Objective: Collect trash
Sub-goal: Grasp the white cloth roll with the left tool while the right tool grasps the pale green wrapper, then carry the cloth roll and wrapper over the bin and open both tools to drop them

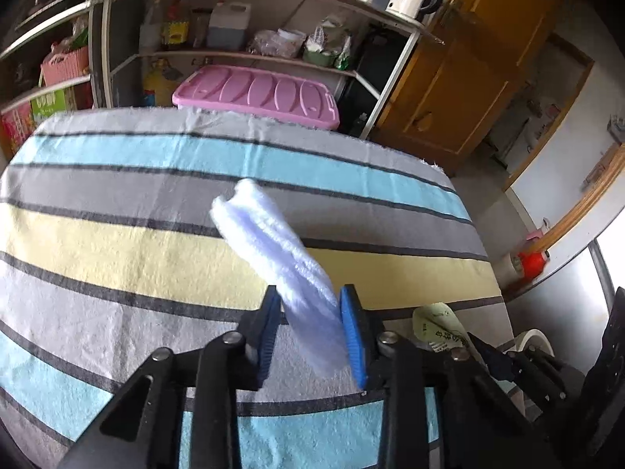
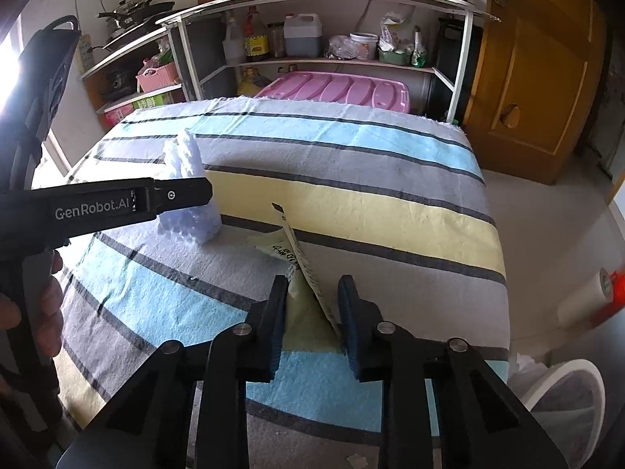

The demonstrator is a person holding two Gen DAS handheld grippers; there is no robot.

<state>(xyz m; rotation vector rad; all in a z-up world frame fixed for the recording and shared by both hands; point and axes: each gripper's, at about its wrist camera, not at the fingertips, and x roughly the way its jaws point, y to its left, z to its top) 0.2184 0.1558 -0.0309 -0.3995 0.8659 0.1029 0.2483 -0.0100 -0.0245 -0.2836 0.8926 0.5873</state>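
Left wrist view: left gripper [image 1: 310, 336] clamped on white foam [image 1: 273, 250]. Right gripper [image 2: 310, 320] clamped on wrapper [image 2: 300, 273], above striped cloth [image 2: 351, 164].

A striped cloth [image 2: 351, 203] covers the table, spread flat.

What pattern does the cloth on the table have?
The cloth has wide stripes of grey, light blue and pale yellow, separated by thin dark lines; the right wrist view shows it best.
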